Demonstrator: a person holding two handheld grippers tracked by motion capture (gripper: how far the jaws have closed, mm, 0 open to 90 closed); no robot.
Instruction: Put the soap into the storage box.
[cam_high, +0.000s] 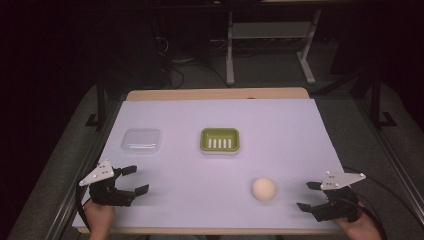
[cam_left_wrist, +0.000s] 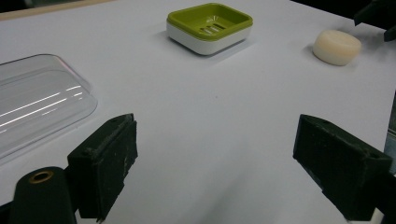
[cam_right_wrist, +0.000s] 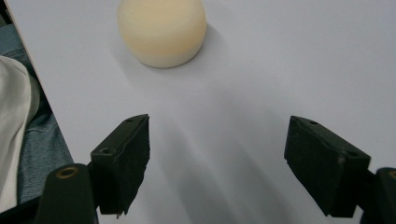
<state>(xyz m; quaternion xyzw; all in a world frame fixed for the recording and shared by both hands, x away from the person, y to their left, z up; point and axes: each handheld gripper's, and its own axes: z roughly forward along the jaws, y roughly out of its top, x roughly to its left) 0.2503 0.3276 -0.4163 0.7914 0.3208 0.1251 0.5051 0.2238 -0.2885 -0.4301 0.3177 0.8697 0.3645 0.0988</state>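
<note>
The round soap (cam_high: 263, 189) is seen near the right gripper (cam_high: 306, 196), nothing between them; both grippers' jaws are spread. The green dish (cam_high: 219, 140) and clear lid (cam_high: 141, 140) are set farther back, the left gripper (cam_high: 136, 180) apart.

The clear lid (cam_left_wrist: 37, 100) runs off the left gripper view's left edge; the soap (cam_right_wrist: 161, 29) is cropped at the right gripper view's top.
</note>
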